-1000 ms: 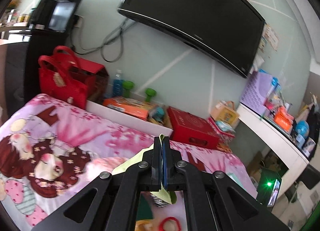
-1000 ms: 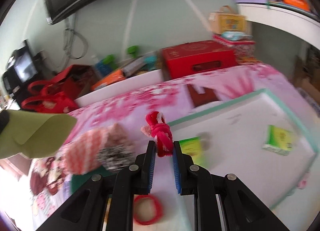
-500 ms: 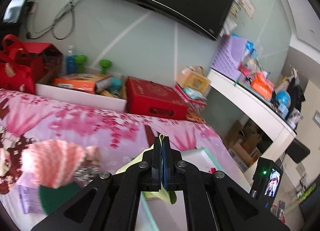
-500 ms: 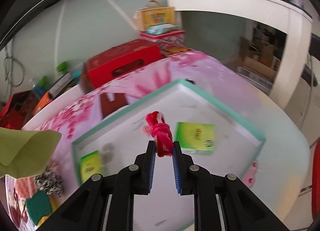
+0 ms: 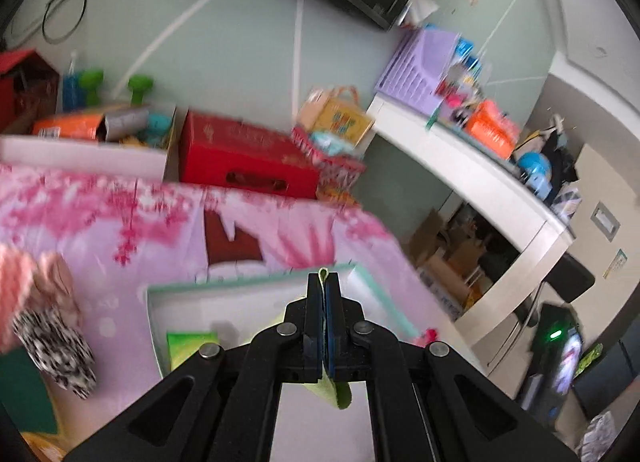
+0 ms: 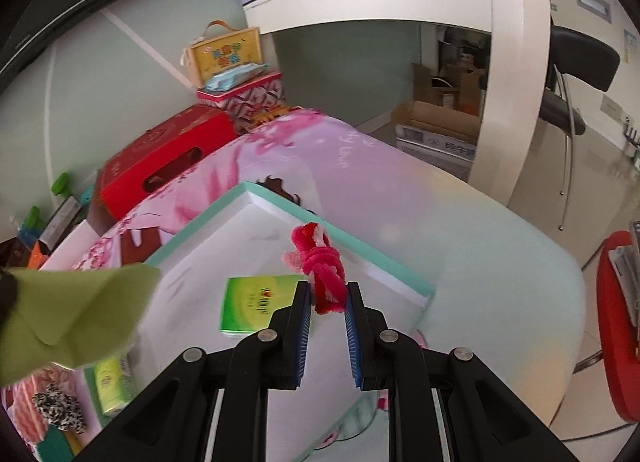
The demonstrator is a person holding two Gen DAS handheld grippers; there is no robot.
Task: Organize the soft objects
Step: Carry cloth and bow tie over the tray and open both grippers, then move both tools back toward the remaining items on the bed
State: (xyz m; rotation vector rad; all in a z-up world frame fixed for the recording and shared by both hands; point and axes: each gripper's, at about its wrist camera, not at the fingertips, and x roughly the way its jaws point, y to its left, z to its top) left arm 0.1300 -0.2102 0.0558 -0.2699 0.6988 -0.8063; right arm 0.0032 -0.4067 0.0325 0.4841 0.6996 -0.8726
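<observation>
Left gripper (image 5: 324, 282): clamping green cloth (image 6: 76, 314).
Right gripper (image 6: 328, 298): gripping red knotted rope (image 6: 322, 266).
Below: white tray (image 6: 332, 236) holding green packets (image 6: 256, 302).
Far left: red box (image 6: 160, 157) sitting.

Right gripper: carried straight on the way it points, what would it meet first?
Probably the floor of the white tray, beside the green packet; depth is unclear. The right gripper holds a red twisted cord.
</observation>
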